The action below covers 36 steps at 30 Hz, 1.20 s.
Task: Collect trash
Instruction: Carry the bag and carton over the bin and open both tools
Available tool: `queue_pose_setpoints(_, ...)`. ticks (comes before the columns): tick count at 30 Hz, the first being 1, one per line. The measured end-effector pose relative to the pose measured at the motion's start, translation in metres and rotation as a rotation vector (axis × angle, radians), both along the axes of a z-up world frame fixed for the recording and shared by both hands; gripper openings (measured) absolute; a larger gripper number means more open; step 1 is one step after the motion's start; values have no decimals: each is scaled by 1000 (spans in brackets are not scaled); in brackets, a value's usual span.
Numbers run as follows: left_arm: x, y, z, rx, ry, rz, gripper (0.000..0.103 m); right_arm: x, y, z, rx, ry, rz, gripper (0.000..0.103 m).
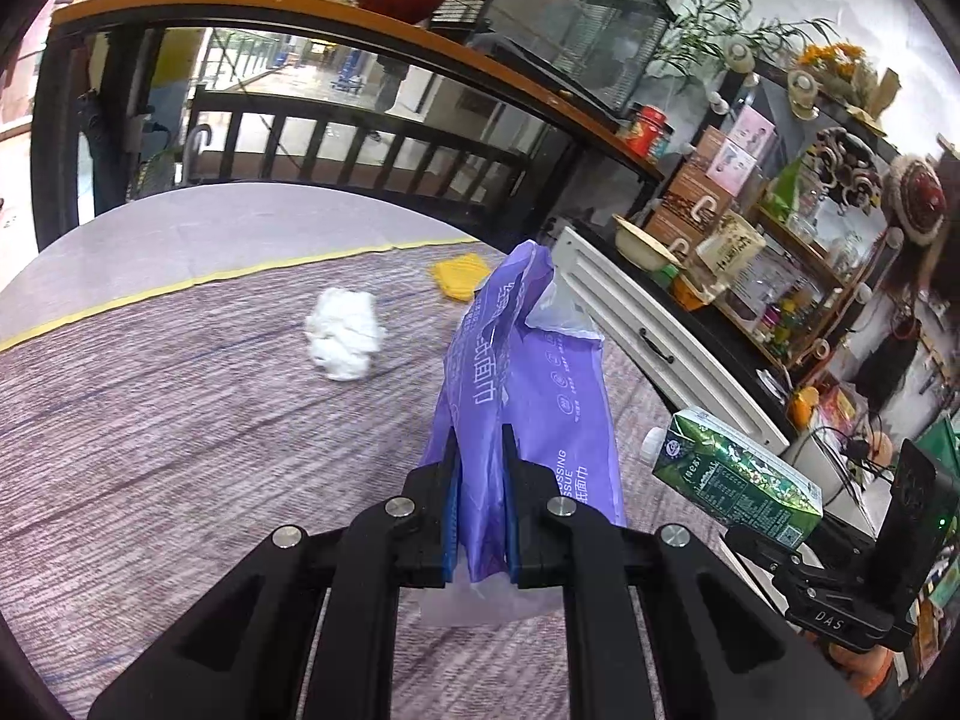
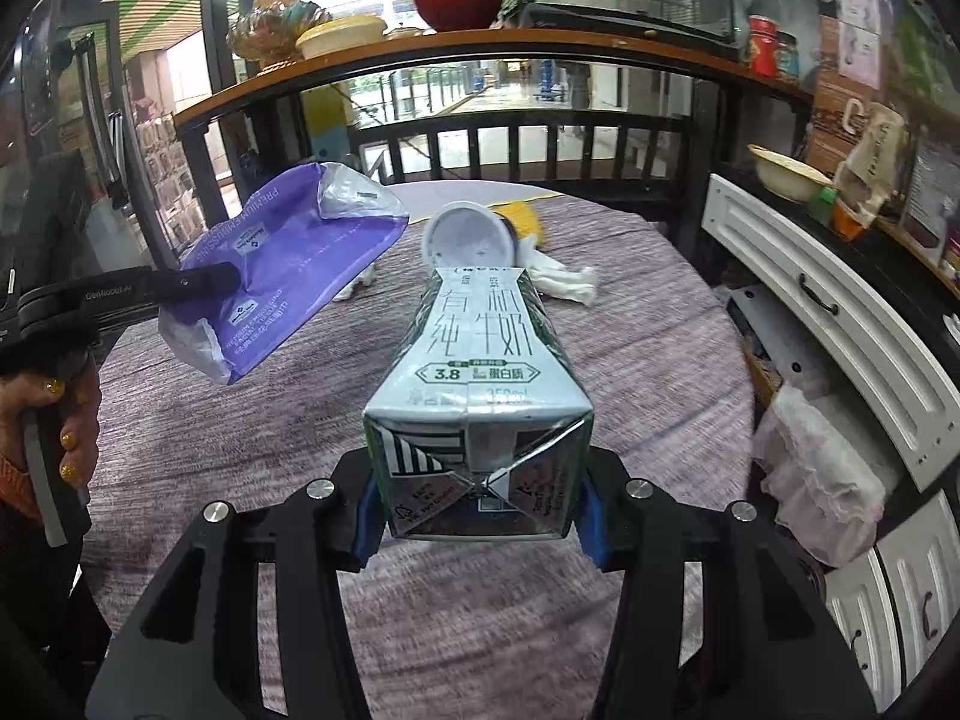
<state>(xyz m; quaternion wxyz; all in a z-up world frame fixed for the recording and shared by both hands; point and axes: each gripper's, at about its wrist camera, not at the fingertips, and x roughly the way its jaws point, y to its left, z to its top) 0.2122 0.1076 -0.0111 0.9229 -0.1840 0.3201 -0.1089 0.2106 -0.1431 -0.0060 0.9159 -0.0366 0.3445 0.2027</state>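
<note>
Trash split across both hands: purple tissue pack (image 1: 528,384) pinched flat in left gripper (image 1: 478,504), milk carton (image 2: 480,396) clamped at base by right gripper (image 2: 480,510), both lifted off table (image 1: 180,420). Crumpled tissue (image 1: 345,342) + yellow scrap (image 1: 459,276) left on cloth. Bin not in view. Tip: keep squeeze steady; pack floppy, carton cap end forward, avoid tilt/drip.

The left gripper (image 1: 478,504) is pinching its 2 jaws nearly together on a purple wrapper (image 1: 522,384), pointing downward. The right gripper (image 2: 480,510) is clamping a milk carton (image 2: 480,384) at about half width. A hand (image 2: 57,420) is gripping the left handle.
</note>
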Motion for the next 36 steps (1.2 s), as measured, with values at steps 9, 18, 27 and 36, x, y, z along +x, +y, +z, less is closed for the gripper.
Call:
queue_pose_setpoints(9,1,-65,1,2,-8,-153,12,-30,-70,-7,54,3,-185,50)
queue_pose_setpoints(18,5,-147,-6,-9,3,-345,12,-52,-158,-31,80,74,-466,50)
queue_pose_setpoints(27,6,-221,-23,-10,57,-502,12,-48,-207,-91,133,289,-648,51)
queue_pose_setpoints(36,2,-269,-40,57,86,-569,12,-59,-241,-89,162,205,-854,73)
